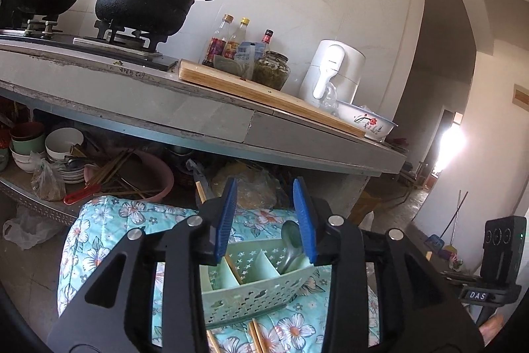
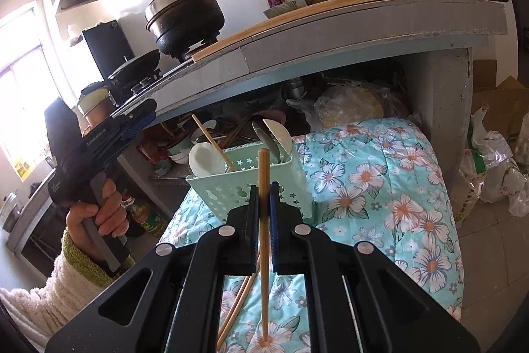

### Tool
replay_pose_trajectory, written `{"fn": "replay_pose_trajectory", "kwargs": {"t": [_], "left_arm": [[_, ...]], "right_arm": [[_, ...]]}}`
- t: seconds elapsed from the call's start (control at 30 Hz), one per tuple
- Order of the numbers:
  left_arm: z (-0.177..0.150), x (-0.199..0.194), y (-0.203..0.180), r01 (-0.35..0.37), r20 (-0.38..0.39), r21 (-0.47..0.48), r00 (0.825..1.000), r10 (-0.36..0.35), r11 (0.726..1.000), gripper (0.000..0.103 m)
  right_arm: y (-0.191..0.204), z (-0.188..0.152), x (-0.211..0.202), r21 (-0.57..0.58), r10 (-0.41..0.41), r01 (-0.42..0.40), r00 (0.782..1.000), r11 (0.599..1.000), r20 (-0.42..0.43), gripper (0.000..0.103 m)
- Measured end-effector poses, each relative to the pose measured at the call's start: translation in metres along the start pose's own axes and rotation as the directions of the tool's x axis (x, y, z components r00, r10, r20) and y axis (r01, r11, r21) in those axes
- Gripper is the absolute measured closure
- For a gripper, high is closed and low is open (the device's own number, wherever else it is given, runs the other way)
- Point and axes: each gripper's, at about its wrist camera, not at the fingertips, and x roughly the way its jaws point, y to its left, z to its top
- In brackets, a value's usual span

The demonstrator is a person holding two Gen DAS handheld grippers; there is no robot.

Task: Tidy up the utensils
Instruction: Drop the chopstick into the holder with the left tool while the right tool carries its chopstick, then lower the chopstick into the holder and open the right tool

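Pinched upright between the right gripper's (image 2: 263, 207) pressed-together pads, a wooden chopstick (image 2: 263, 187) stands just near of the green utensil caddy (image 2: 231, 187) on the floral quilt (image 2: 380, 187), with more chopsticks (image 2: 236, 306) lying below. Farther left, the left gripper (image 1: 264, 220), held in a hand (image 2: 99, 214), hangs over the caddy with its blue pads spread and nothing between them. Spoons (image 2: 274, 134) and one chopstick already stand in the caddy's compartments.

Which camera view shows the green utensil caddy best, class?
The right wrist view: the green utensil caddy stands nearly whole on the floral quilt, spoons and a chopstick inside. The left wrist view shows only its dividers and perforated front between the left tongs.
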Motion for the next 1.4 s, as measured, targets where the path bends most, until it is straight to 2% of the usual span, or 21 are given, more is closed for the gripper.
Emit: {"fn": "replay_pose_trajectory", "kwargs": {"t": [0.17, 0.3, 0.47, 0.57, 0.77, 0.93, 1.17, 1.4], "left_arm": [[-0.019, -0.03, 0.002, -0.023, -0.02, -0.001, 1.0, 0.023, 1.0, 0.067], [-0.05, -0.04, 0.014, -0.07, -0.111, -0.031, 0.992, 0.066, 0.997, 0.067], [-0.105, -0.042, 0.027, -0.109, -0.263, -0.072, 0.961, 0.086, 0.991, 0.067], [-0.134, -0.043, 0.03, -0.111, -0.324, -0.084, 0.943, 0.078, 0.99, 0.067], [-0.168, -0.044, 0.032, -0.108, -0.35, -0.133, 0.935, 0.056, 0.985, 0.068], [-0.177, -0.042, 0.028, -0.092, -0.354, -0.114, 0.934, 0.046, 0.989, 0.068], [-0.182, -0.04, 0.028, -0.08, -0.357, -0.1, 0.933, 0.039, 0.992, 0.068], [-0.187, -0.038, 0.038, -0.091, -0.372, -0.131, 0.927, 0.036, 0.987, 0.068]], "right_arm": [[0.01, 0.019, -0.006, -0.033, 0.008, -0.007, 0.999, 0.999, 0.041, 0.097], [0.018, 0.044, -0.008, -0.053, 0.022, -0.017, 0.996, 0.998, 0.09, 0.097], [0.037, 0.077, -0.006, -0.092, 0.036, -0.022, 0.987, 0.996, 0.159, 0.097], [0.05, 0.1, -0.002, -0.114, 0.045, -0.022, 0.978, 0.993, 0.206, 0.097], [0.074, 0.136, 0.018, -0.141, 0.04, 0.001, 0.959, 0.99, 0.282, 0.097], [0.092, 0.152, 0.054, -0.179, 0.003, 0.056, 0.948, 0.982, 0.318, 0.097], [0.098, 0.14, 0.11, -0.241, -0.051, 0.119, 0.961, 0.963, 0.271, 0.097], [0.085, 0.112, 0.152, -0.273, -0.102, 0.144, 0.981, 0.951, 0.163, 0.097]]}}
